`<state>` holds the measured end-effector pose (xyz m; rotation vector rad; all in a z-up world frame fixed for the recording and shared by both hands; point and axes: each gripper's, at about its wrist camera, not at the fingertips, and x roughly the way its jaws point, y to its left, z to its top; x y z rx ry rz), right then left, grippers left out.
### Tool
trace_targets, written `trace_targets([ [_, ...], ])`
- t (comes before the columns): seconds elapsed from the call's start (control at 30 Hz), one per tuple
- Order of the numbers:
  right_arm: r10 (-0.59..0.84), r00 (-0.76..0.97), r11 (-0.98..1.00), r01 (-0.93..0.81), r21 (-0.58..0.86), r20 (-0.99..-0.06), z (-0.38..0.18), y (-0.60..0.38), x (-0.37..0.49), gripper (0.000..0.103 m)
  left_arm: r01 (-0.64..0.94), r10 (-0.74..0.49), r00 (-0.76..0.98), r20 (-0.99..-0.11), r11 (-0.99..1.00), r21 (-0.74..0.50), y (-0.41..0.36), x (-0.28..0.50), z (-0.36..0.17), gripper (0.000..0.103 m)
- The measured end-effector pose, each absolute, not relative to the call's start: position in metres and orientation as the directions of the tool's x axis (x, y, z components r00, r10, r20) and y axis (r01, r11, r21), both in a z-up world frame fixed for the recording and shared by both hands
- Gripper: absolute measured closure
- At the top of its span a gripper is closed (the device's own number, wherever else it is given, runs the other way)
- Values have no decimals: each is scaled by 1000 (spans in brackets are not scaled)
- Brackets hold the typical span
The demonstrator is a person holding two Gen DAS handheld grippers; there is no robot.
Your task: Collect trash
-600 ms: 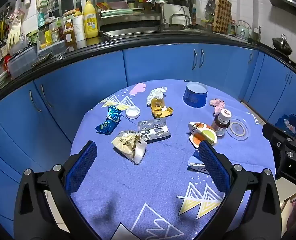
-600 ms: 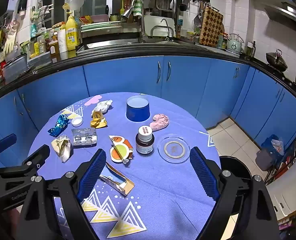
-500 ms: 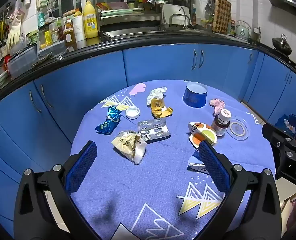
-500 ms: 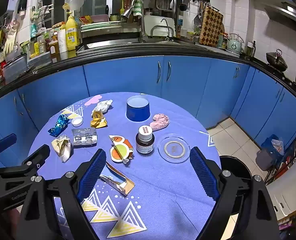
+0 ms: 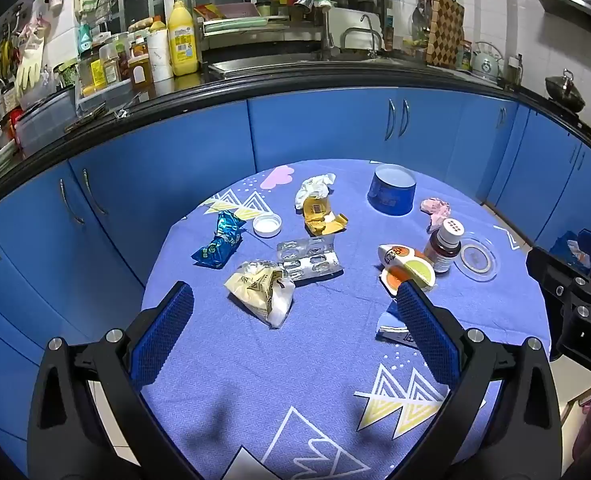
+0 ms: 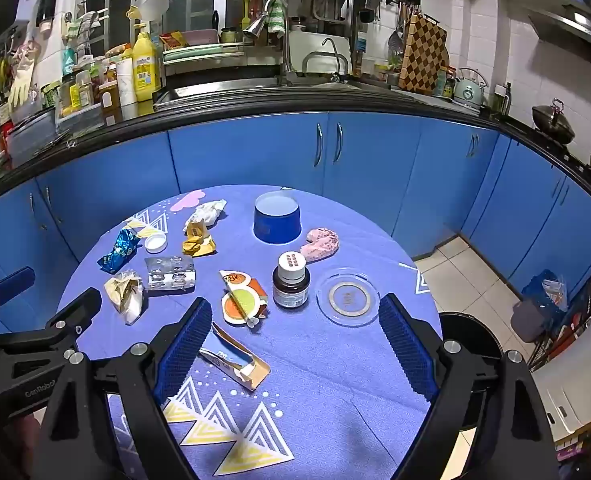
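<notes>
Trash lies scattered on a round table with a blue cloth [image 5: 255,368]. I see a cream crumpled wrapper [image 5: 261,288], a blue foil wrapper [image 5: 220,240], an empty blister pack [image 5: 309,258], a torn yellow carton [image 5: 321,216], a white tissue [image 5: 315,186], a pink wad [image 6: 320,243], an orange-green packet [image 6: 242,298] and a flattened small box [image 6: 235,360]. My left gripper [image 5: 295,332] is open and empty, above the near table edge, short of the cream wrapper. My right gripper [image 6: 295,344] is open and empty, hovering near the flattened box.
A blue bowl [image 6: 276,218], a brown bottle with a white cap [image 6: 291,280], a clear round lid [image 6: 349,296] and a small white cap [image 6: 155,243] also sit on the table. A black bin [image 6: 469,336] stands on the floor at the right. Blue cabinets curve behind.
</notes>
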<state>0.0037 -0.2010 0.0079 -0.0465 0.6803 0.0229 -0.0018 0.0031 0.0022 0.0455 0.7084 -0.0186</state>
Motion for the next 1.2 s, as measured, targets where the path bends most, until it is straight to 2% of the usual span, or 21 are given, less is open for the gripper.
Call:
trace_targets([
  [1.2, 6, 781, 998, -41, -40, -625, 12, -198, 2, 20, 31, -1, 759, -651, 999, 35, 3, 0, 0, 3],
])
